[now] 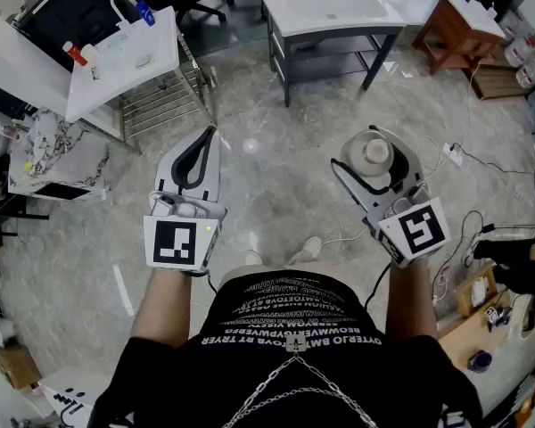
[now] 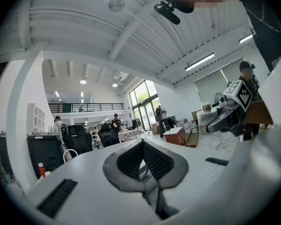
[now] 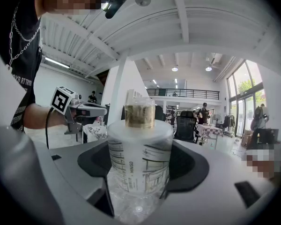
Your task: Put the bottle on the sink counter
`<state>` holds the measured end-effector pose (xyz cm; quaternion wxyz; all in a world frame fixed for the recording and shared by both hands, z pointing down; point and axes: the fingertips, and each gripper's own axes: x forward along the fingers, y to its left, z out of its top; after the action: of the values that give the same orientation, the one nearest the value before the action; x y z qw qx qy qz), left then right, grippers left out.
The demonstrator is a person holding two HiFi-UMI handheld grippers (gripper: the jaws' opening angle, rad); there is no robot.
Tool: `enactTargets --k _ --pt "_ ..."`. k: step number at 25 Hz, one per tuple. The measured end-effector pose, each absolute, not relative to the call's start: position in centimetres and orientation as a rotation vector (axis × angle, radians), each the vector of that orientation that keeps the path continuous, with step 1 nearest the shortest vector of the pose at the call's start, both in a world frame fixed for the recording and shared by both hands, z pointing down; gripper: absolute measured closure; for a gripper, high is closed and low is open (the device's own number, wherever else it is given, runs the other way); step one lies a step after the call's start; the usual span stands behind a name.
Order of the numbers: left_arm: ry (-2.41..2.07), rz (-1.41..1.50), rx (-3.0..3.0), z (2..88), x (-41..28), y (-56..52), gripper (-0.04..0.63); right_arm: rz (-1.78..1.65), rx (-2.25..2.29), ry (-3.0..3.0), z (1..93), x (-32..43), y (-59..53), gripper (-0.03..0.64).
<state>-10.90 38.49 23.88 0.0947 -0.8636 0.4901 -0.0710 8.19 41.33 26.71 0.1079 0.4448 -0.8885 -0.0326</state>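
Marble floor [image 1: 276, 176] | left tool [image 1: 207, 136] held forward, closed, empty | right tool [image 1: 376, 160] forward, gripping bottle [image 3: 139, 153]

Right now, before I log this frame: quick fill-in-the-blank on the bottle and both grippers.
1. The bottle is clamped between the jaws of the ____ gripper.
2. The bottle's cap is ____ in colour.
3. The left gripper, jaws together, holds ____.
Missing words: right; gold; nothing.
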Motion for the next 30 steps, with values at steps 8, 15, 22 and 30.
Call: enactTargets --k 8,15,22,30 --pt "1.369 -0.131 -2.593 23.9 -16.2 42.1 0.591 -0.076 1.354 -2.623 26.8 1.6 44.8 0.284" --pt "1.349 -0.083 -2.629 23.4 -21.1 42.9 0.591 -0.13 1.426 -2.563 25.3 -1.7 46.6 0.284" --pt "1.343 -0.076 -2.631 24.3 -23.7 42.9 0.591 -0.135 1.453 -2.522 25.3 -2.8 46.6 0.285" --pt "1.345 -0.094 -2.571 24.1 -22.9 38.9 0.591 -0.16 1.456 -2.543 25.0 -1.5 42.4 0.284"
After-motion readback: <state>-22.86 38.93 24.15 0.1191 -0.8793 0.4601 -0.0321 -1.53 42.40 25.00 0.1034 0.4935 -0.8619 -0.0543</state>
